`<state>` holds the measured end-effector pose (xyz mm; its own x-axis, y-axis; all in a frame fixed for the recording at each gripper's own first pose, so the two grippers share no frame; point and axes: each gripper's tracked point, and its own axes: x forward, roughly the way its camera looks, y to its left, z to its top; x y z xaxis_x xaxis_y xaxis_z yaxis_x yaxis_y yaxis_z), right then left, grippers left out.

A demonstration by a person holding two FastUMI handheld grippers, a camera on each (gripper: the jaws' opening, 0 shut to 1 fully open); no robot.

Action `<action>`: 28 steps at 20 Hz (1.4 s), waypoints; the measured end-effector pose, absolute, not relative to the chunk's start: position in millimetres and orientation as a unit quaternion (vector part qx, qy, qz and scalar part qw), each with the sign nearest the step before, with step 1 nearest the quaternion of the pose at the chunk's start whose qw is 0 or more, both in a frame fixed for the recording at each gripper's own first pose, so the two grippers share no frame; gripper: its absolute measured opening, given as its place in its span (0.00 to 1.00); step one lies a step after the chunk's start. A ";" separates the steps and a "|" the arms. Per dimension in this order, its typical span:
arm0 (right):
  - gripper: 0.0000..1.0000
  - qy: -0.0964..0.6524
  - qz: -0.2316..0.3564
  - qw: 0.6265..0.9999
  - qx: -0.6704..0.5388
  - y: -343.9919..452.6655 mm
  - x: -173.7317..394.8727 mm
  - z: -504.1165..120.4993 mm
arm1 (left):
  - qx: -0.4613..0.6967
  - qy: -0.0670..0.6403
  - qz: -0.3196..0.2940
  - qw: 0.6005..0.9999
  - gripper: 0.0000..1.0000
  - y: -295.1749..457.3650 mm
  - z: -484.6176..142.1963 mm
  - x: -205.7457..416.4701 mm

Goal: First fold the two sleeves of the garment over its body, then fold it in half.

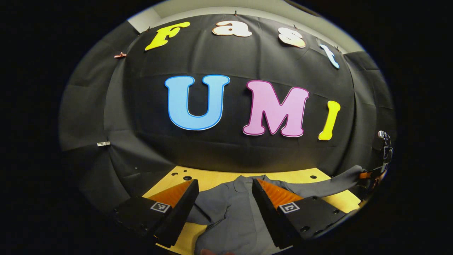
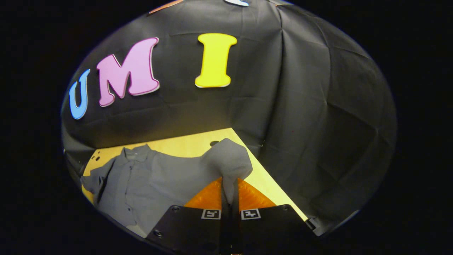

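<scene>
A grey collared shirt (image 1: pixel 233 216) lies flat on the yellow table (image 1: pixel 212 177), collar toward the wall. My left gripper (image 1: pixel 224 182) hovers open over the shirt's upper body, nothing between its fingers. In the right gripper view the shirt (image 2: pixel 148 177) spreads to the left, and my right gripper (image 2: pixel 230 182) is shut on the end of one sleeve (image 2: pixel 228 159), which bunches up above the fingers. In the left gripper view that sleeve (image 1: pixel 336 182) stretches out to the right, toward the right gripper (image 1: pixel 371 174) at the table's edge. The other sleeve (image 2: pixel 92 181) lies by the shirt's far side.
The booth's black cloth wall (image 1: pixel 226 148) stands close behind the table and wraps around both sides. Small holes (image 1: pixel 187 177) dot the tabletop near the back edge. The table's right edge (image 2: pixel 269 177) runs close beside my right gripper.
</scene>
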<state>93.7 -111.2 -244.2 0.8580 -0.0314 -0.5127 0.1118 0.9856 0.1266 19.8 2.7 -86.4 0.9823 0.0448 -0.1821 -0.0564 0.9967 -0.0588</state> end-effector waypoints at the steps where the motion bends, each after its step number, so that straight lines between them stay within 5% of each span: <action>1: 0.06 0.255 -0.032 0.963 0.080 -95.8 90.9 -232.5 | -0.034 0.090 0.024 0.995 0.95 10.2 -87.5 21.4; 12: 0.06 0.190 0.089 0.974 0.085 125.2 112.6 -155.8 | -0.060 0.103 0.031 0.992 0.96 130.6 -132.7 41.8; 28: 0.06 0.322 0.196 0.926 -0.015 338.7 99.1 -334.7 | -0.028 0.163 0.077 0.983 0.96 246.3 -274.5 86.9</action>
<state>99.1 338.7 -334.7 0.7158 0.3537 -0.6021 -0.3736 0.9224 0.0978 86.9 246.3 -274.5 0.9348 0.1416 -0.3257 -0.1600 0.9867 -0.0302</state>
